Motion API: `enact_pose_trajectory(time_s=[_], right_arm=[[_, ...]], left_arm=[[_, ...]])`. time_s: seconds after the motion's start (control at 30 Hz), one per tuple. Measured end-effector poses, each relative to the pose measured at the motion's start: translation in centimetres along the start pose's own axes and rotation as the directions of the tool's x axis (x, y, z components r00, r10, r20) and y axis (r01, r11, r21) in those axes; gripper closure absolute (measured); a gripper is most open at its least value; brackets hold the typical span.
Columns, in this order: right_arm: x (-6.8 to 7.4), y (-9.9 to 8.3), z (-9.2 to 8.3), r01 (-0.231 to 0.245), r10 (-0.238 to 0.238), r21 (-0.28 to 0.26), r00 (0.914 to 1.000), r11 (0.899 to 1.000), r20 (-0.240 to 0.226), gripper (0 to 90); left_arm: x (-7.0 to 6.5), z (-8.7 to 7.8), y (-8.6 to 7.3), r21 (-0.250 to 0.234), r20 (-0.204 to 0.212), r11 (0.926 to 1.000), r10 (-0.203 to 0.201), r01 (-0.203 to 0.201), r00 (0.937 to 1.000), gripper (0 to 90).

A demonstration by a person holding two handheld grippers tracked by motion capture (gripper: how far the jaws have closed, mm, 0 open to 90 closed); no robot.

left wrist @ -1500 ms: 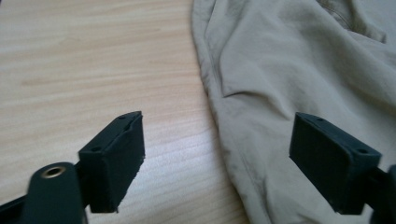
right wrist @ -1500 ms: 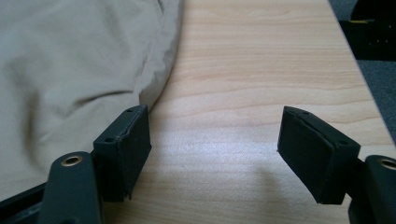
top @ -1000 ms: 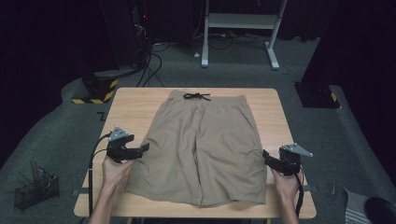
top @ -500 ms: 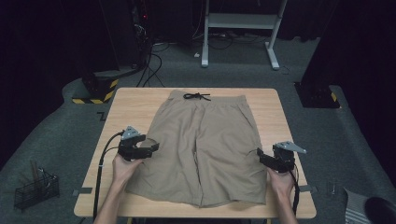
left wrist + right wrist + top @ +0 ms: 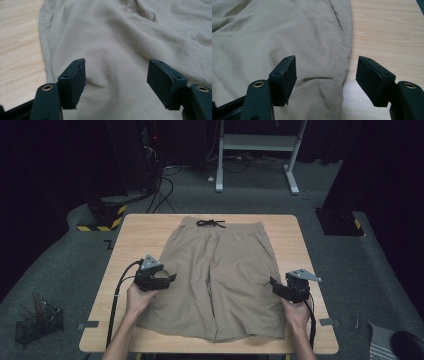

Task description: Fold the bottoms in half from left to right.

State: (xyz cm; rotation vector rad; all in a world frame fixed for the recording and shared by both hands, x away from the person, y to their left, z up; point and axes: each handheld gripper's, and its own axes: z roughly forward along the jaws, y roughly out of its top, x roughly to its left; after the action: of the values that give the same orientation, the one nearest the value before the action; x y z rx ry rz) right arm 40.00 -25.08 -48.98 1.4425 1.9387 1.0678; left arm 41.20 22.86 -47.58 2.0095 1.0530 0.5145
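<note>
Khaki shorts (image 5: 220,275) lie flat on the wooden table (image 5: 142,232), waistband and black drawstring (image 5: 210,223) at the far side. My left gripper (image 5: 170,279) hovers low over the outer part of the left leg. Its jaws have just been closing but stand open, with a soft bump of cloth (image 5: 110,75) under the gap and neither pad pressing on it. My right gripper (image 5: 274,284) is at the right leg's outer edge. Its jaws have also just been closing and are still open, and the side seam (image 5: 339,75) runs between them, untouched.
Bare wood (image 5: 387,32) runs along the right side of the shorts, and more bare wood (image 5: 17,50) along the left. On the floor, a wire basket (image 5: 37,322) stands at the left, a yellow-and-black striped base (image 5: 102,217) beyond the table, and a white desk frame (image 5: 260,150) farther back.
Both hands have moved inward towards the shorts: the left gripper from beside the left leg onto it, the right gripper up to the right leg's edge. Both pairs of jaws look slightly narrower.
</note>
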Motion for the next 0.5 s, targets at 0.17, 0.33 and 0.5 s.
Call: enact_pose_trajectory(time_s=[0.17, 0.33, 0.5], right_arm=[[0.8, 0.4, 0.3, 0.016, -0.016, 0.005, 0.9998, 1.000, -0.015, 32.4], [1.2, 1.0, 0.6, 0.025, -0.025, 0.002, 0.9992, 1.000, -0.031, 32.2], [1.9, 1.7, 1.0, 0.034, -0.034, 0.007, 0.9979, 0.999, -0.055, 32.5]], left_arm=[[-0.6, 0.5, 0.5, -0.007, -0.014, 0.9993, 0.037, -0.038, 0.9992, 31.8], [-0.9, 1.8, 0.8, 0.015, 0.009, 0.9994, 0.029, -0.030, 0.9995, 31.0], [-1.1, 2.7, 1.5, 0.040, 0.038, 0.9992, 0.005, -0.006, 0.9993, 27.4]])
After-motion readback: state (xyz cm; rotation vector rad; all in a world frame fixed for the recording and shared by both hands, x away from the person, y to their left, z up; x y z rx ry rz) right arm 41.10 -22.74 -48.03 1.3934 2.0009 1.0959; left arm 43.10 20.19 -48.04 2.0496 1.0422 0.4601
